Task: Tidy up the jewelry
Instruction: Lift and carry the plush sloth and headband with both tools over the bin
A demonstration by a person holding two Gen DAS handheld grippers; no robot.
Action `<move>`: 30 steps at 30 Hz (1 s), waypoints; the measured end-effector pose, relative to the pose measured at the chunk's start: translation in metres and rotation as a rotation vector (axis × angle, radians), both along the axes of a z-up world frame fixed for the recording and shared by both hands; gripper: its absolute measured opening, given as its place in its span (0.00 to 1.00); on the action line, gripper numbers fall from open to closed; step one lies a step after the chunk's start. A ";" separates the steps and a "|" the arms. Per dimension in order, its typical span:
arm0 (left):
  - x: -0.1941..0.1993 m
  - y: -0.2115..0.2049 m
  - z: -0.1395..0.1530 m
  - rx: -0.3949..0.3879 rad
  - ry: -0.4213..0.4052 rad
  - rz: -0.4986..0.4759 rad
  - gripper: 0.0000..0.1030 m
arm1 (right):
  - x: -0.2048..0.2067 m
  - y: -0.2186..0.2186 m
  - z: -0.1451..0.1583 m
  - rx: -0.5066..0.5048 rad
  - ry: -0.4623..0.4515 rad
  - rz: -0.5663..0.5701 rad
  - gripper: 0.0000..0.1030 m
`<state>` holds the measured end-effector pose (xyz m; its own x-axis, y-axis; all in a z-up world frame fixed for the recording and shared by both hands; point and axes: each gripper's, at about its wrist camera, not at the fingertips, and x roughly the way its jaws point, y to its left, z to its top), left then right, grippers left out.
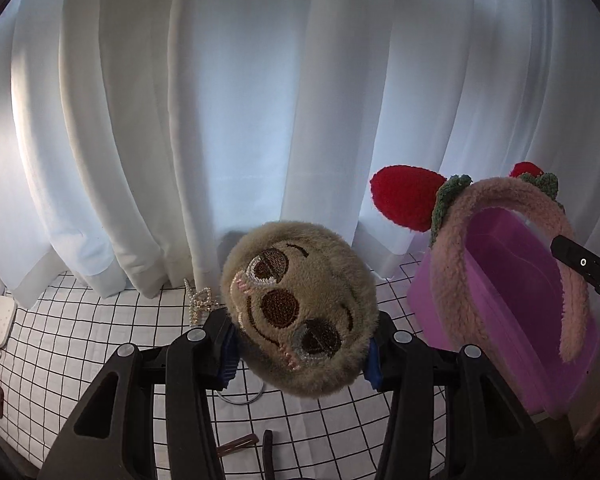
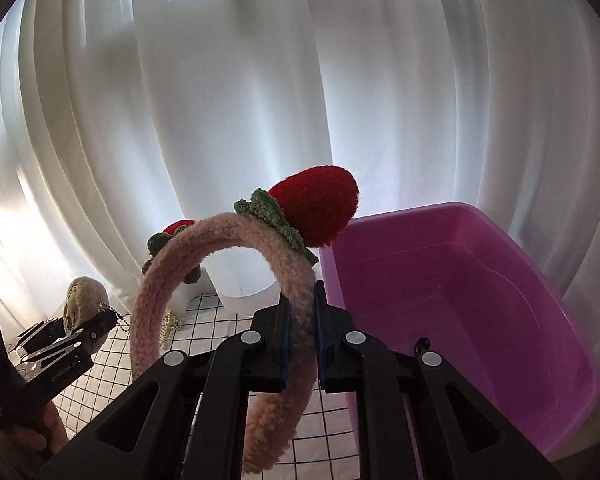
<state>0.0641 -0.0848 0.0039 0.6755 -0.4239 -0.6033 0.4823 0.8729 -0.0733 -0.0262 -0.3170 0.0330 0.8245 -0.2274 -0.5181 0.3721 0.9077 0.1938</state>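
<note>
Nearest in the right wrist view, the right claw (image 2: 300,332) is clamped on the pink fleece headband (image 2: 300,308), its blue pads pinching the band partway down one side, so the arc stands up in the air with the red knitted strawberries (image 2: 316,210) at the crown. The band looks light, with a springy core under soft pile; I judge the padded side a sound hold, while the strawberries would squash and twist if taken. In the left wrist view, the left claw (image 1: 300,352) grips a tan plush face charm (image 1: 300,308) across its sides, held above the grid-patterned desk (image 1: 100,340). It looks very light and compressible, and its fur may slide, so a firm squeeze through the middle suits it. Just beyond both stands the purple plastic bin (image 2: 460,280), open and seemingly nearly bare, rigid enough to drop things into. A pearl hair claw clip (image 1: 200,304) lies farther back by the white curtain (image 1: 220,100).
</note>
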 end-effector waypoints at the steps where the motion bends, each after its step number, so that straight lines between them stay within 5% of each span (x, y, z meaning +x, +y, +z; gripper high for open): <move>1: -0.003 -0.014 0.003 -0.007 0.000 -0.028 0.45 | -0.007 -0.011 0.004 -0.004 -0.005 -0.024 0.10; 13: -0.031 -0.172 0.005 0.007 0.040 -0.276 0.45 | -0.070 -0.127 -0.015 0.022 0.066 -0.222 0.10; 21: -0.042 -0.248 -0.024 0.111 0.059 -0.341 0.46 | -0.063 -0.155 -0.056 0.056 0.182 -0.188 0.11; 30: -0.040 -0.274 -0.043 0.192 0.090 -0.313 0.53 | -0.052 -0.164 -0.073 0.064 0.244 -0.130 0.14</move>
